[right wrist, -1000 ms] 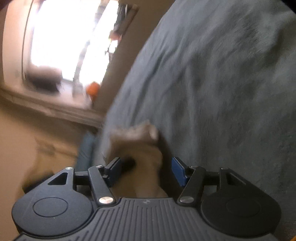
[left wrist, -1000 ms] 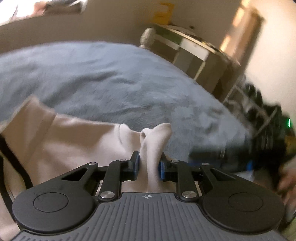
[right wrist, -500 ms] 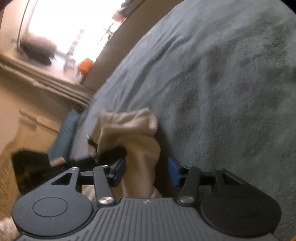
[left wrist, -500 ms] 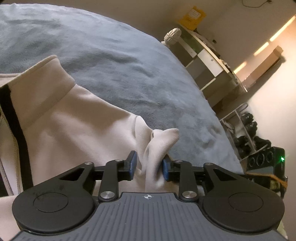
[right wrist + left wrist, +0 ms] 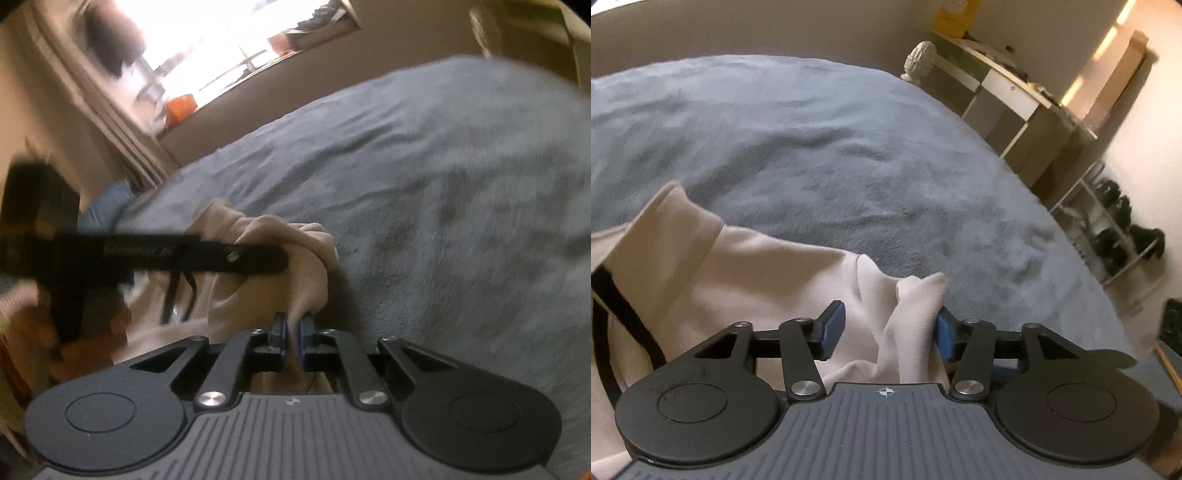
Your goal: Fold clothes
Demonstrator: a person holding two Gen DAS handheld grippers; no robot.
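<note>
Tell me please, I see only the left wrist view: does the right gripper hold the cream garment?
Observer: Yes. In the right wrist view the right gripper is shut on a fold of the cream garment.
Operator: Is that fold close to the cloth between my left fingers?
Observer: It is. The left gripper shows there side-on, lying against the same bunch just beyond the right pads; its jaws are opening with cloth between them.
Operator: What is behind the bunch on that side?
Observer: The grey-blue blanket, and past it a bright window.
</note>
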